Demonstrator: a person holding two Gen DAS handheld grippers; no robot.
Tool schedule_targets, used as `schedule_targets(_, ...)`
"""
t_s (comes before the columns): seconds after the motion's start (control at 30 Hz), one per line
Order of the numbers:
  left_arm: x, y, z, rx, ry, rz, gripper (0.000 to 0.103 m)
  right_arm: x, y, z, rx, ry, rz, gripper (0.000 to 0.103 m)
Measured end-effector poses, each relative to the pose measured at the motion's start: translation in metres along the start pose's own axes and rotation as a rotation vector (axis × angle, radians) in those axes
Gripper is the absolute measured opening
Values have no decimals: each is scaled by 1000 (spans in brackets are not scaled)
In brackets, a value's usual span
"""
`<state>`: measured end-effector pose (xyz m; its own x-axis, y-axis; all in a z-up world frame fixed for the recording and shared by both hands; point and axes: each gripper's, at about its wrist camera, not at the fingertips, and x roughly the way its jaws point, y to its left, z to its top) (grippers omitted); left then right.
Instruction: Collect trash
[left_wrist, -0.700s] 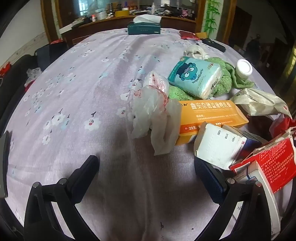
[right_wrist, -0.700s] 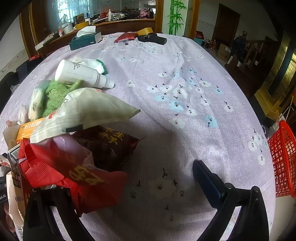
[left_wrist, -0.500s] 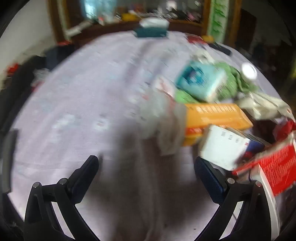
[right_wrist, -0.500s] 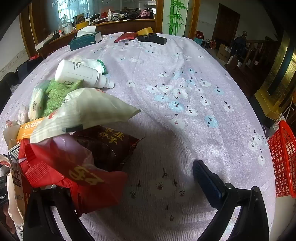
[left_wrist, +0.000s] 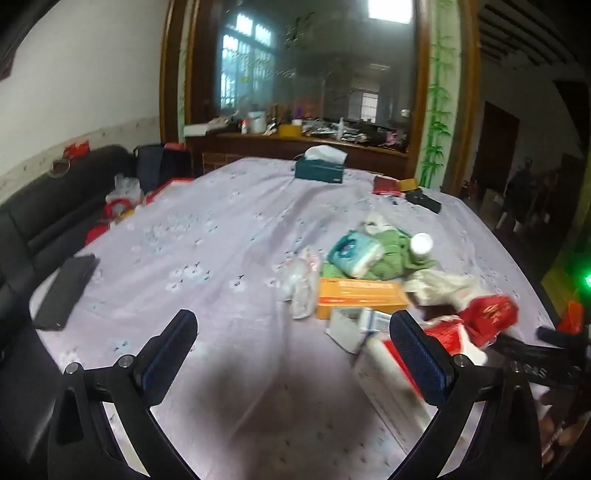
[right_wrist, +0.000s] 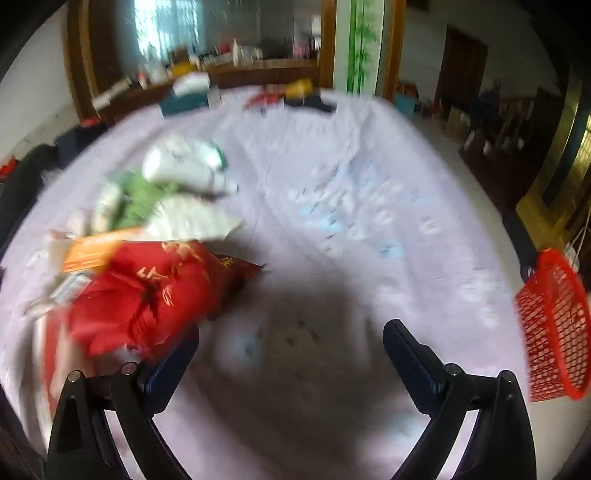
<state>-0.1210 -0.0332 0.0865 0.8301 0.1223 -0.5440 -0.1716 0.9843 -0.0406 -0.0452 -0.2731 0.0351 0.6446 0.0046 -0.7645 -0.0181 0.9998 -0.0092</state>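
Now your left gripper (left_wrist: 293, 341) gapes wide, empty, above the lilac tablecloth (left_wrist: 221, 236) | your right gripper (right_wrist: 291, 350) spread wide, nothing gripped | trash: red bag (right_wrist: 147, 291) touches its left finger, orange box (left_wrist: 360, 297) beside crumpled plastic (left_wrist: 301, 282) | red basket (right_wrist: 554, 325) past the table's right edge.

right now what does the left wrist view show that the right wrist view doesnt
Only the left wrist view shows the black flat object at the table's left edge, the dark sofa, and the open left gripper.

Only the right wrist view shows the red mesh basket beyond the table's right edge, and the open right gripper.

Both show the trash pile: orange box, red bag, white bottle, green cloth, plus the teal tissue box.
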Motion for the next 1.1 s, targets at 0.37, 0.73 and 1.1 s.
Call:
schedule_targets(0.37,-53,-42,-17,97,-47,19,103,-99,-24,-72,-7,-238,-36,102)
schedule_targets(0.73,-64,-41,-17,128,-87,-21,103,-143,-17,-88,9,-374,-44,102)
schedule_targets(1.1,-67,-53,-15,159,-109,-25,103,-140,-19,-92,4,-359,-25,102)
